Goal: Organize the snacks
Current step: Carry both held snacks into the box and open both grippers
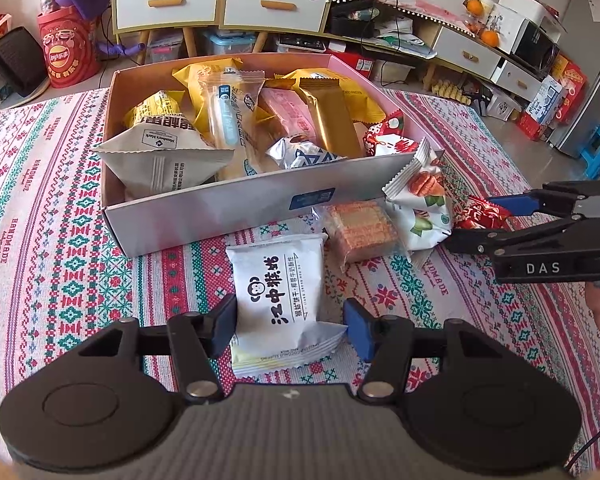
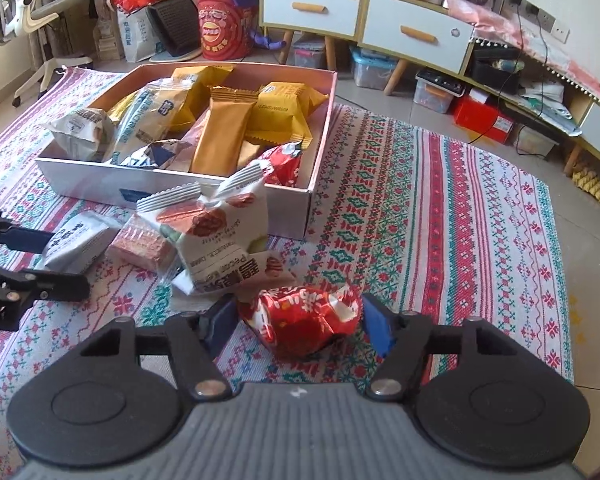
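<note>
Two grippers each straddle a snack: left gripper (image 1: 286,326) half-wide around the white biscuit packet (image 1: 278,298), right gripper (image 2: 298,324) loosely around the crumpled red packet (image 2: 302,322), both lying on the tablecloth (image 1: 60,280) before the box (image 1: 220,208). Glossy wrappers may slip

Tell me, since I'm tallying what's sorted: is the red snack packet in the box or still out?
Out. The red packet lies on the tablecloth between the right gripper's fingers, short of the box.
</note>
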Available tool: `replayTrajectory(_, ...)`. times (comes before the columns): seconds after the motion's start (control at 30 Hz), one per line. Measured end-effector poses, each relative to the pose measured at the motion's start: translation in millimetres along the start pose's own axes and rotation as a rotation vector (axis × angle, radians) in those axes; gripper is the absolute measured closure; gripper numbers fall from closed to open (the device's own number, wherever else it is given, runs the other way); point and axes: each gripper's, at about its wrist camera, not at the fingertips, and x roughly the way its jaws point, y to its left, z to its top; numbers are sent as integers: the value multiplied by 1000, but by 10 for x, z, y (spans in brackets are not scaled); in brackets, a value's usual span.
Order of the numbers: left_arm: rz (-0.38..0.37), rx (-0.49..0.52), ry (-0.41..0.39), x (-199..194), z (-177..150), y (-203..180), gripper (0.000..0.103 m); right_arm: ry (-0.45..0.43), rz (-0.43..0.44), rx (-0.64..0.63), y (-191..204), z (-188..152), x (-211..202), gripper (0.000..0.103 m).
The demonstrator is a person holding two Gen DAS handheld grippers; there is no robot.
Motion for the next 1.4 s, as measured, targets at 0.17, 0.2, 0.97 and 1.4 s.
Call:
replayTrajectory(0.17, -3, -2, -1, -3, 0, 4, 40, -11, 11, -2, 13, 1, -46, 55)
replayTrajectory(0.2, -4, -4, -1, -6, 3, 7, 40, -10, 9, -8, 22, -2, -49, 55)
replayTrajectory(0.97, -33, -1, -17, -236, 11, 9, 41, -51, 2, 35, -66, 88, -304, 56)
replayTrajectory(1.4, -82, 3, -87, -478, 89, -77, 41, -106, 53, 84, -27, 235, -456, 55)
